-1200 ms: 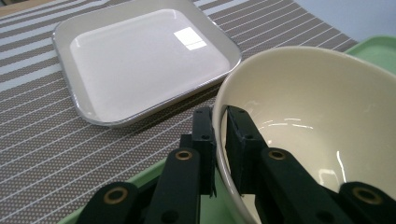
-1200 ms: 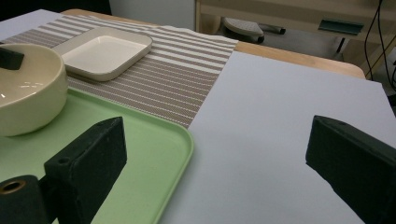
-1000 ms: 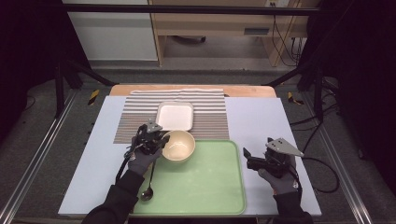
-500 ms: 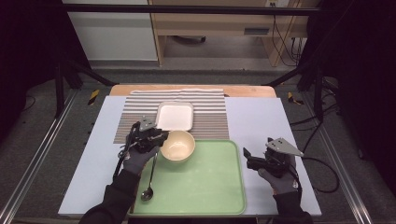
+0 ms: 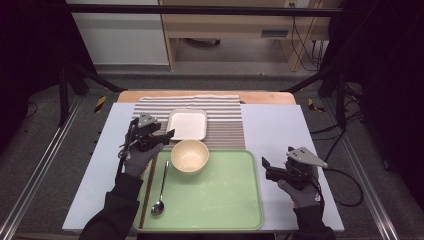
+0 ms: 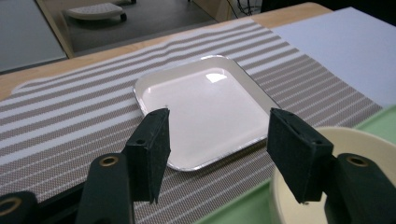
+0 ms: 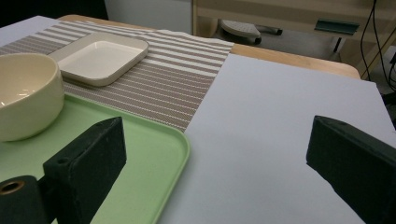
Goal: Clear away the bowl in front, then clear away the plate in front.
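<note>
A cream bowl [image 5: 189, 156] sits at the far left corner of a pale green tray [image 5: 225, 200] on the counter [image 5: 280, 125]; it is round, smooth and glossy, with nothing inside, and its far rim reaches the tray's edge next to a brown-and-white striped mat [image 5: 225, 122]. On that mat, just beyond the bowl, lies a shallow square white dish [image 5: 187, 124] with rounded corners and a shiny floor that catches a light spot. On the left part of the tray a metal spoon [image 5: 160, 192] lies with its bowl end toward the person, and beside it a pair of dark chopsticks [image 5: 148, 190] runs along the tray's left edge. The left tongs [image 5: 167, 135] hover over the mat just left of the bowl, their jaws spread apart with nothing between them; in the left gripper view they frame the near edge of the square dish, with the bowl's rim at the lower right. The right tongs [image 5: 266, 167] sit just right of the tray over the bare pale sheet, jaws wide apart and gripping nothing.
</note>
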{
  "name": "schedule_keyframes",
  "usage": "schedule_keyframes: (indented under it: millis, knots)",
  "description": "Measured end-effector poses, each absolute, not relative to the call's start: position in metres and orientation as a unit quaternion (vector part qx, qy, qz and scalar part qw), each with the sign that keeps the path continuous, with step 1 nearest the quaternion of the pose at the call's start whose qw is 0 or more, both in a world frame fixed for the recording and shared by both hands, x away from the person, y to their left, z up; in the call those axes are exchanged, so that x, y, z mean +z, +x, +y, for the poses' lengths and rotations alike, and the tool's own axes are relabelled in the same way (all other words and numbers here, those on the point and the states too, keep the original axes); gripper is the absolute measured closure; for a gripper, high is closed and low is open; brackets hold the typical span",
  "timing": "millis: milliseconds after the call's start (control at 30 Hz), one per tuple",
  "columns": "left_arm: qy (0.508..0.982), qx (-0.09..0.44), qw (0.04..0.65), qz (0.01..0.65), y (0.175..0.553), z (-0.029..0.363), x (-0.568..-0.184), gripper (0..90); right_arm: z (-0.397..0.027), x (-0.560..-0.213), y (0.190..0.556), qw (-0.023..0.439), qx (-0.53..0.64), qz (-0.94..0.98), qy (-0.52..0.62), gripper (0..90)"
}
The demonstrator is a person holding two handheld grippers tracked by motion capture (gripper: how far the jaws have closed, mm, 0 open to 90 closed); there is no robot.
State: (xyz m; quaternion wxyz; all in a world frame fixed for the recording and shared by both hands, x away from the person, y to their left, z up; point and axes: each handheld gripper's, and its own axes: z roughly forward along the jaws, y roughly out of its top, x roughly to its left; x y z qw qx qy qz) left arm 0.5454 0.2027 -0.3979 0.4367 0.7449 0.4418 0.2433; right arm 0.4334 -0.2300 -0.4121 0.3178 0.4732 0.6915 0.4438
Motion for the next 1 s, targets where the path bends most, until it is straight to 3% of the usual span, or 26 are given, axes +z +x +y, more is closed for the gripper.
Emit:
schedule_keyframes:
  millis: [600, 1000]
  knots:
    - [0.742, 0.260, 0.402, 0.469, 0.598, 0.209, -0.416, 29.4, -0.230, -0.416, 0.435, 0.314, 0.441, 0.693, 0.476, 4.9]
    - [0.754, 0.249, 0.367, 0.485, 0.618, 0.208, -0.438, 38.5, -0.232, -0.418, 0.436, 0.311, 0.440, 0.695, 0.477, 5.0]
